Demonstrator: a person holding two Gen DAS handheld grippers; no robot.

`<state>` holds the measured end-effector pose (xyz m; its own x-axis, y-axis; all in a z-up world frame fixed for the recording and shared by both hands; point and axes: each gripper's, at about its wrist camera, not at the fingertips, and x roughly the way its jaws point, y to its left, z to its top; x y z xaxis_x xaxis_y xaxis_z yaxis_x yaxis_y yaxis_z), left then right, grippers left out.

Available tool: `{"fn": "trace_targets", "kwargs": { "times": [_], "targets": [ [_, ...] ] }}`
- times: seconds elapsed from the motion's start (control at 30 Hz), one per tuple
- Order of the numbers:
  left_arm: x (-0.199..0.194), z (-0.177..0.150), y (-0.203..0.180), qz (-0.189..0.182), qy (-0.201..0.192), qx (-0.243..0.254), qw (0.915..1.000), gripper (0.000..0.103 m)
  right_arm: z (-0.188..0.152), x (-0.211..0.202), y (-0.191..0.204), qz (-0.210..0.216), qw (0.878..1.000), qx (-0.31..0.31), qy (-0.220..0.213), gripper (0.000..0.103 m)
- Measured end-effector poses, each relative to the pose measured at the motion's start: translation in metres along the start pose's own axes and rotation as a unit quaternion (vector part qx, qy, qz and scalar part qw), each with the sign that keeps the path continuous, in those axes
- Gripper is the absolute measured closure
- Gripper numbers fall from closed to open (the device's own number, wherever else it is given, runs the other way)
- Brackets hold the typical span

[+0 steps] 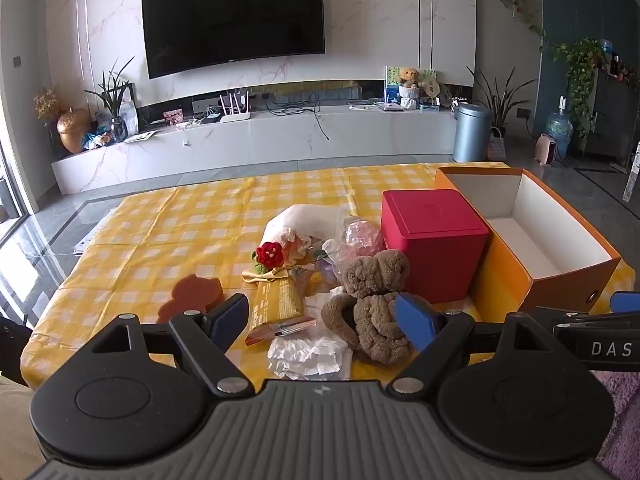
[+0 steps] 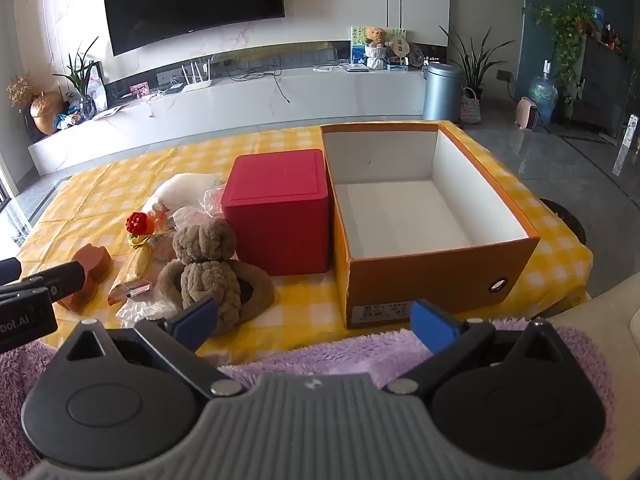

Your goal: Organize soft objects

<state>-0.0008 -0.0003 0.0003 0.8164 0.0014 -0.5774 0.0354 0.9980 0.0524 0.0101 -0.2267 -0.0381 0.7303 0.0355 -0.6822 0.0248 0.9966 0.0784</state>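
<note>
A brown knotted plush toy (image 1: 372,304) (image 2: 212,268) lies on the yellow checked tablecloth (image 1: 180,224), beside a crocheted red flower bouquet in white wrap (image 1: 280,248) (image 2: 160,208), a brown sponge (image 1: 192,292) (image 2: 90,272), a yellow tube (image 1: 276,308) and crumpled white paper (image 1: 308,354). My left gripper (image 1: 322,320) stands open just in front of the pile, nothing between its fingers. My right gripper (image 2: 320,322) is open too, above a purple fluffy cloth (image 2: 340,356) at the table's near edge. The open orange cardboard box (image 2: 440,276) (image 1: 560,280) holds nothing.
A closed red box (image 1: 434,240) (image 2: 280,212) stands between the pile and the orange box. Clear plastic wrap (image 1: 356,236) lies behind the plush toy. Beyond the table are a TV wall, a low white cabinet and a blue bin (image 1: 472,132).
</note>
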Motion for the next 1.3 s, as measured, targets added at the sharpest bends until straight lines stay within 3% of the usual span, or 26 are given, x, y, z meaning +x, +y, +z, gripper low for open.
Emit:
{"fn": "trace_targets", "kwargs": {
  "times": [1.3],
  "targets": [
    [0.0023,-0.0039,0.0012,0.003,0.01,0.001,0.9999,0.006,-0.0014,0.0022,0.0039,-0.002,1.0,-0.006,0.009,0.002]
  ]
}}
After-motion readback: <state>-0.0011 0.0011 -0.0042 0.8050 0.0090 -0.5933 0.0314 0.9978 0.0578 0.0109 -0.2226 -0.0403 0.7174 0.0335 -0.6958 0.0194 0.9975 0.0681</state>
